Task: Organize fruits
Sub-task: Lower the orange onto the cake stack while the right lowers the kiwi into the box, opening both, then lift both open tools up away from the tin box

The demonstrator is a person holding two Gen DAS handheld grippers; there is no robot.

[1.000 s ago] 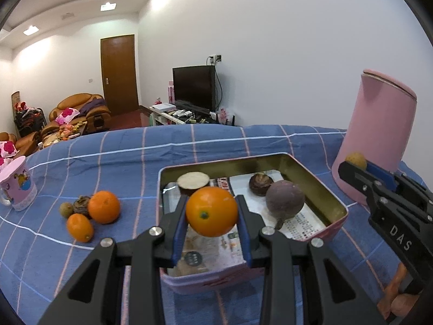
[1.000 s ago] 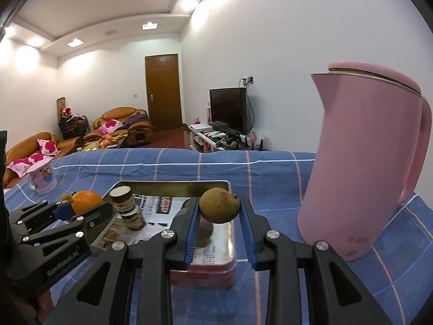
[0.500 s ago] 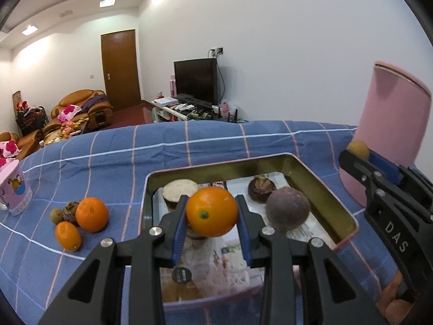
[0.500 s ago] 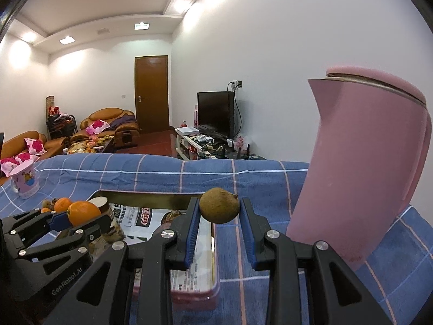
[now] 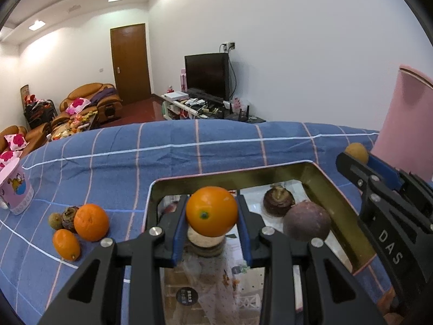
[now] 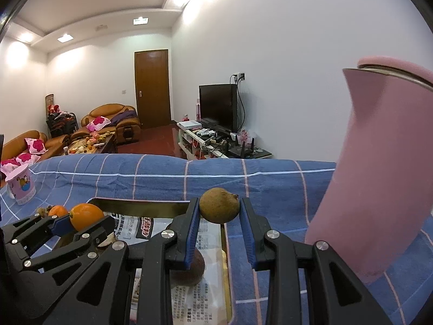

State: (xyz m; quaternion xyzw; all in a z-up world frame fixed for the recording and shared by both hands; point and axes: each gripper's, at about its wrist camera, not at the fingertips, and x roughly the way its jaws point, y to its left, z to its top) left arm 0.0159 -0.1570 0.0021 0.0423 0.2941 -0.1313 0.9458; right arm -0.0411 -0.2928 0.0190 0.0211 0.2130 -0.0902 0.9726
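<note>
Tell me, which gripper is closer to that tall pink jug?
The right. The right gripper, holding a small brown fruit, is just beside the pink jug; the left gripper, holding an orange, is farther away over the tin.

Home living room. Beyond the jaws, past the blue checked cloth (image 6: 162, 173): brown leather sofas (image 6: 113, 116) with pink floral cushions, cluttered coffee table (image 6: 92, 143), wooden door (image 6: 152, 86), black television (image 6: 217, 104) on a low white stand strewn with cables. Pink kettle (image 6: 379, 168) right of the jaws, cartoon mug (image 6: 21, 187) far left. Recessed ceiling lights (image 6: 140, 20).
</note>
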